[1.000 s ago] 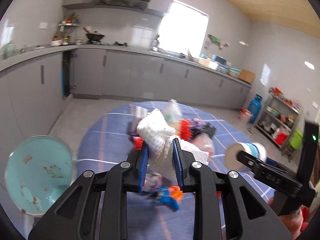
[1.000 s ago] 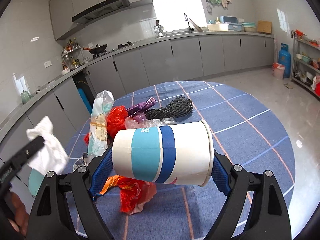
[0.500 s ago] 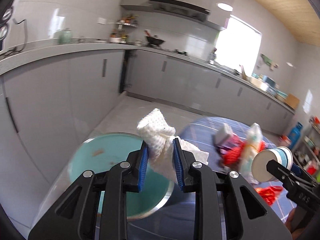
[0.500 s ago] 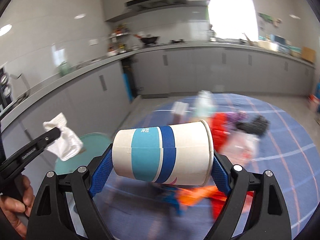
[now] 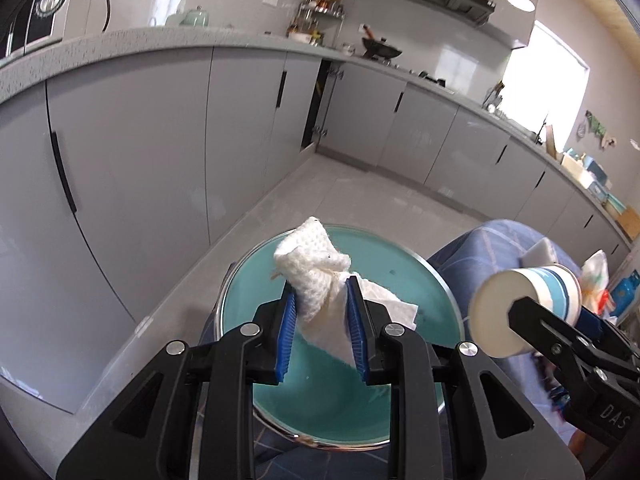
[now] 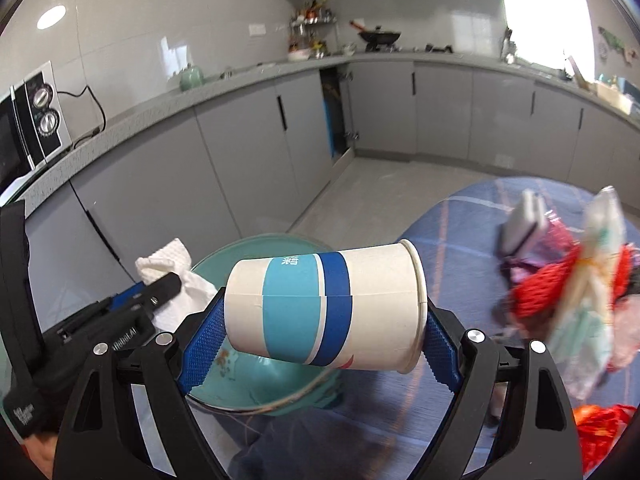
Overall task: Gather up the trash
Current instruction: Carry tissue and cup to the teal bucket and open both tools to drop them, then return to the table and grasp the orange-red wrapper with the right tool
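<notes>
Left gripper [image 5: 321, 334] had its blue fingers [image 5: 286, 336] pinched on a crumpled white paper towel [image 5: 320, 280], and the right gripper [image 6: 320, 340] had its own fingers clamped on the two ends of a blue-and-white paper cup [image 6: 324, 308] lying sideways between them. Both loads hung right over the teal bin [image 5: 420, 280], which sat just beside the edge of the blue checked tabletop [image 6: 460, 232]. The towel was about over the middle of the opening, the cup nearer the table-side rim.

Progress-wise, I'd say it was early to middling. Neither piece was in the bin; letting go looked like the next thing. From what I could see inside, the bin was mostly bare, only a few specks on the bottom. Meanwhile a pile of trash [image 6: 568, 292] sat on the tabletop well off to the right: red netting, a clear plastic bag, some purple wrapper, blurry enough that I couldn't count the items. Plenty of trips left, I'd guess.
</notes>
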The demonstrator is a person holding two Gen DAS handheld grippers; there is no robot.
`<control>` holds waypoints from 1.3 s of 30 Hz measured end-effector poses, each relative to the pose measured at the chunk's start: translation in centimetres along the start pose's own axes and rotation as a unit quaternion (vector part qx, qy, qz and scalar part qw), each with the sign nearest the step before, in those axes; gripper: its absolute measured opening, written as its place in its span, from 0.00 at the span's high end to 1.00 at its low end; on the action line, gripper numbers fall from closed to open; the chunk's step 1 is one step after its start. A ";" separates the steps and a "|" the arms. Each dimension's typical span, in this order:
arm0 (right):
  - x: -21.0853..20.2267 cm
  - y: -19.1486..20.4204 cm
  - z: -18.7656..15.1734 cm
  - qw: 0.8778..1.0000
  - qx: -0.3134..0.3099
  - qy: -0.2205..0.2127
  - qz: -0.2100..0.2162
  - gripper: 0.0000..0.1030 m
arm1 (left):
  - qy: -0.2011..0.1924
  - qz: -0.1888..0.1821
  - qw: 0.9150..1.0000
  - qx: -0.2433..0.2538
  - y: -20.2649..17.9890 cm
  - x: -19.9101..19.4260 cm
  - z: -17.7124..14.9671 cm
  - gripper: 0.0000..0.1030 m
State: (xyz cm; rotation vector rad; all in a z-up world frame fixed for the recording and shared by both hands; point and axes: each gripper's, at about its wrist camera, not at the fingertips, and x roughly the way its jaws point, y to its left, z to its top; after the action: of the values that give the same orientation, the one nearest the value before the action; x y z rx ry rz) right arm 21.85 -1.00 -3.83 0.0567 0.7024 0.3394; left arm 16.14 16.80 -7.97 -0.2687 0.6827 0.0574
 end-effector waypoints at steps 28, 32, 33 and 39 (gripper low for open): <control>2.0 0.7 0.6 0.999 0.012 0.025 0.036 0.12 | -0.009 0.077 0.997 -0.003 1.4 0.5 -1.0 0.21; 0.1 0.5 0.5 1.000 0.001 0.001 0.022 0.05 | -0.033 0.116 0.993 -0.002 1.1 -0.8 -0.7 0.08; -0.3 0.5 0.5 1.000 -0.001 -0.003 0.018 0.05 | -0.036 0.114 0.993 -0.004 1.1 -1.1 -0.6 0.08; -2.5 -0.8 0.1 1.000 0.012 -0.019 0.005 0.05 | -0.054 0.108 0.993 0.003 -0.1 -2.9 -0.3 0.05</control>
State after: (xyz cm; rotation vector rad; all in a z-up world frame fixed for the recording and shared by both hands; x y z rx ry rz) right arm 20.35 -2.55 -2.33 0.0881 0.6693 0.3386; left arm 13.75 16.75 -6.31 -0.1833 0.6019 0.2752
